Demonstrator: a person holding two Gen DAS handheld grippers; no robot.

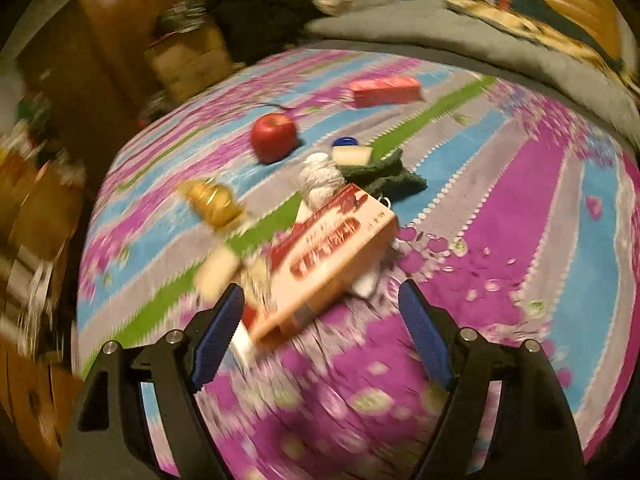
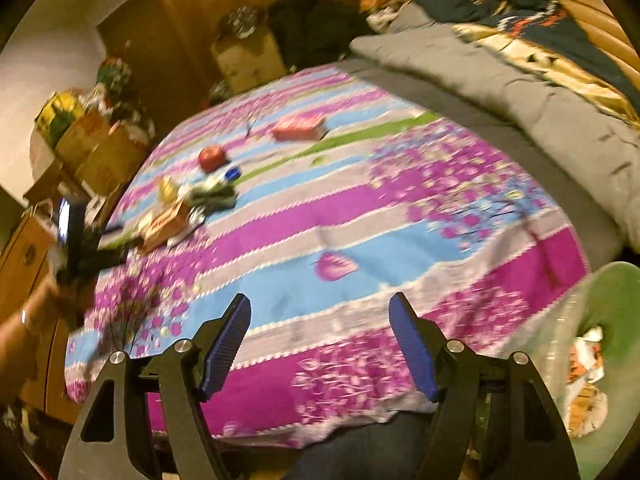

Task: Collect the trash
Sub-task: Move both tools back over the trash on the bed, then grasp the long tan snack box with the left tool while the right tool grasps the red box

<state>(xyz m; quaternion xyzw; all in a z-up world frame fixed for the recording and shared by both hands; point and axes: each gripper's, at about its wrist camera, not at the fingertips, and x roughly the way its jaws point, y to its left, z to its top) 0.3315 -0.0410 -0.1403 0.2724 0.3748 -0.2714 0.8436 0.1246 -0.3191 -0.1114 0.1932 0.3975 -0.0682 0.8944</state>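
A striped purple, blue and green bedspread (image 1: 520,208) carries a pile of items. In the left wrist view my left gripper (image 1: 322,296) is open just in front of a pink and red carton (image 1: 332,256). Behind the carton lie a crumpled white wad (image 1: 320,178), a gold wrapper (image 1: 212,200), a dark green cloth (image 1: 384,172), a pale sponge-like piece (image 1: 352,155), a blue cap (image 1: 346,142), a red apple (image 1: 274,136) and a pink box (image 1: 386,90). My right gripper (image 2: 320,308) is open and empty over the near bedspread (image 2: 360,248). The left gripper (image 2: 80,240) shows by the carton (image 2: 166,226).
A grey blanket (image 1: 460,36) and patterned bedding lie at the far right. Cardboard boxes (image 2: 100,152) and a wooden cabinet stand left of the bed. A green-rimmed clear bag (image 2: 588,360) holding wrappers is at the right in the right wrist view.
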